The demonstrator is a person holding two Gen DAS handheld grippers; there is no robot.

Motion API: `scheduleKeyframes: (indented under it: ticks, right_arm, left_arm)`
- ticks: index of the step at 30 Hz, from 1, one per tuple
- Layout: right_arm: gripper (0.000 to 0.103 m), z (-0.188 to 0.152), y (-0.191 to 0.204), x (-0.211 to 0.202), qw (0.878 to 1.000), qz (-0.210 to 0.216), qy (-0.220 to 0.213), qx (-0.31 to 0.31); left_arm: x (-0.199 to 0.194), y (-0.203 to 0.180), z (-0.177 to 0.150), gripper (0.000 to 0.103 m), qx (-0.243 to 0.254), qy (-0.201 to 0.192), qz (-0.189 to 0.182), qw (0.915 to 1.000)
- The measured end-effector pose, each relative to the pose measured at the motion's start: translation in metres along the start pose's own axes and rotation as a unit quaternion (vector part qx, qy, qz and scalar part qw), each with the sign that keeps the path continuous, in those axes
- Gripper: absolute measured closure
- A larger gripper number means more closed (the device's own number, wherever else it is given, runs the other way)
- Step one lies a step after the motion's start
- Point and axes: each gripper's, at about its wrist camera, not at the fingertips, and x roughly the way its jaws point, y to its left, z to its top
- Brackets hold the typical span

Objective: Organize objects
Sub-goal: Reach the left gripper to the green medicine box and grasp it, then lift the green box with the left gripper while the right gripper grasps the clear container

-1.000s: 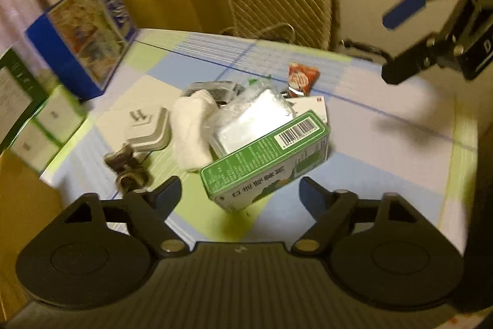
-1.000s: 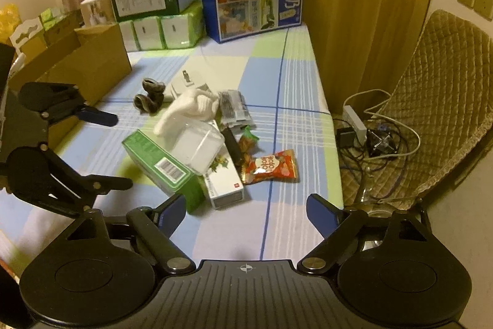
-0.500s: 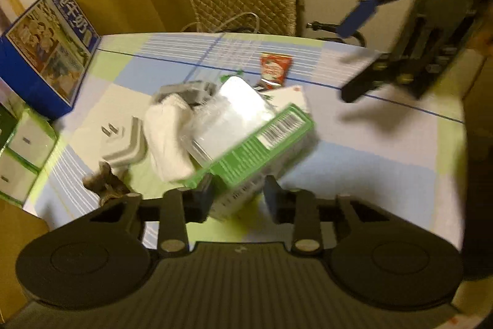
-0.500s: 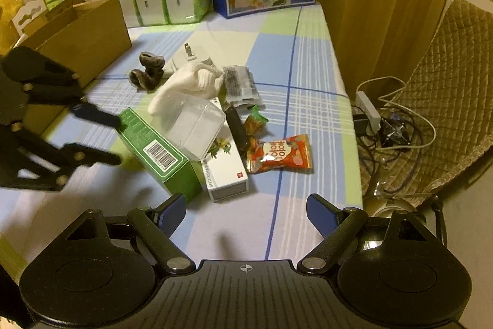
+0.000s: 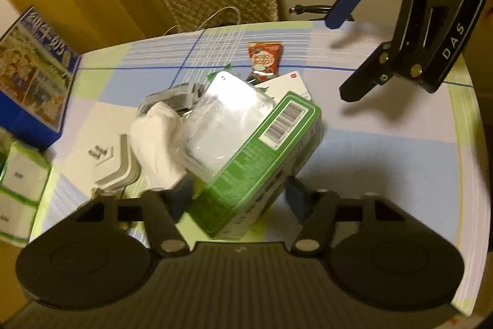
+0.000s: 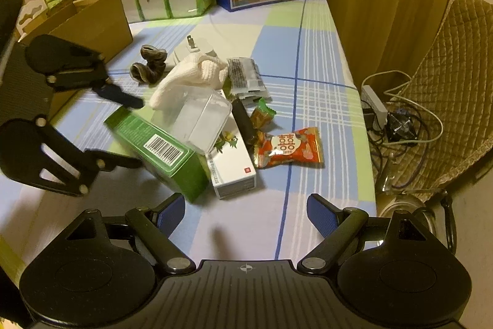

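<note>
Two grippers over checked cloth (image 6: 308, 51). Left gripper (image 5: 237, 195) spread wide around near end of green box (image 5: 258, 162), pads apart from it, nothing held; box tilted against clear container (image 5: 222, 119), centre of pile. Right gripper (image 6: 246, 215) wide open, empty, near edge.

Black hand-held gripper (image 6: 246, 213): blue fingertip pads (image 6: 320, 216), brass-coloured pivot screws, white "DAS" lettering.
</note>
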Motion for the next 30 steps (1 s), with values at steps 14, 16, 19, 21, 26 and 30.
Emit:
scheduleKeyframes:
  ticks: [14,16,19,21,26,30]
  right_arm:
    - [0.019,-0.002,0.006,0.005,1.000,0.016,-0.012,-0.015]
    - [0.019,0.000,0.006,0.005,1.000,0.019,-0.016,-0.019]
    - [0.019,0.005,0.010,0.008,0.999,0.030,-0.019,-0.027]
    - [0.020,0.010,0.016,0.010,0.998,0.038,-0.021,-0.036]
    - [0.019,0.028,0.039,0.013,0.994,0.074,-0.028,-0.078]
    - [0.019,0.042,0.066,0.030,0.989,0.089,-0.009,-0.116]
  left_arm:
    - [-0.027,-0.020,-0.009,0.078,-0.109,0.021,-0.024,0.9935]
    - [-0.036,-0.025,-0.020,0.078,-0.127,0.027,-0.014,0.9915]
    - [-0.051,-0.028,-0.045,0.078,-0.194,0.038,0.006,0.9802]
    - [-0.060,-0.028,-0.058,0.078,-0.233,0.042,0.021,0.9715]
    - [-0.080,-0.029,-0.085,0.078,-0.308,0.047,0.061,0.9483]
    - [-0.087,-0.024,-0.102,0.078,-0.360,0.053,0.107,0.9251]
